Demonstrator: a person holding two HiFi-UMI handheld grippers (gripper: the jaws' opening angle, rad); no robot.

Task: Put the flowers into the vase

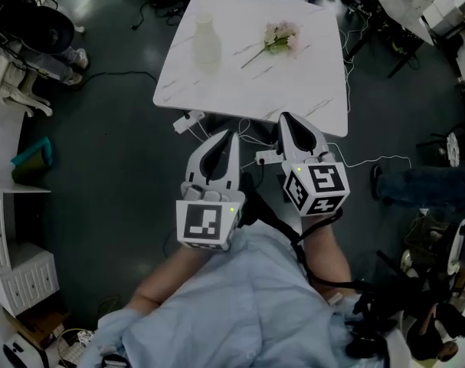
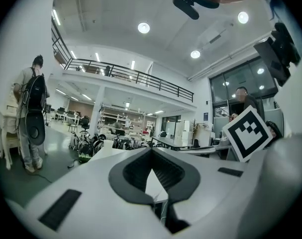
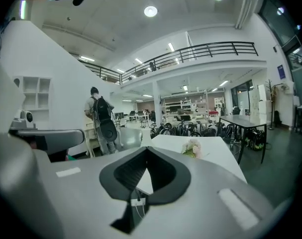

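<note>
**Light flowers on the far surface, both tongs closed and empty**

The flowers (image 1: 280,39) lie flat in the upper middle of the head view, on the white surface (image 1: 309,90). The vase (image 1: 206,43) stands upright to their left, apart from them. The thin stem (image 1: 253,56) points down-left, toward the vase side.

The left tongs (image 1: 233,135) and the right tongs (image 1: 284,118) are at the near edge of the surface, well apart from both things. In each gripper view the tips meet and nothing is between them, so both are closed and empty.

I judge the flowers very light and soft. The blooms would crush easily and the stem may bend or slip. The best hold is probably on the stem, around its middle and away from the blooms. The vase seems narrow at the neck, so it could tip when the stem goes in.

Some things are hard to make out:
- The head view is dim and the flowers are small, so I cannot count the stems or say if they are real.
- The mouth of the vase cannot be seen from here.
- The right gripper view shows the flowers (image 3: 192,147) only as a pale spot.
- The left gripper view does not show them.
</note>
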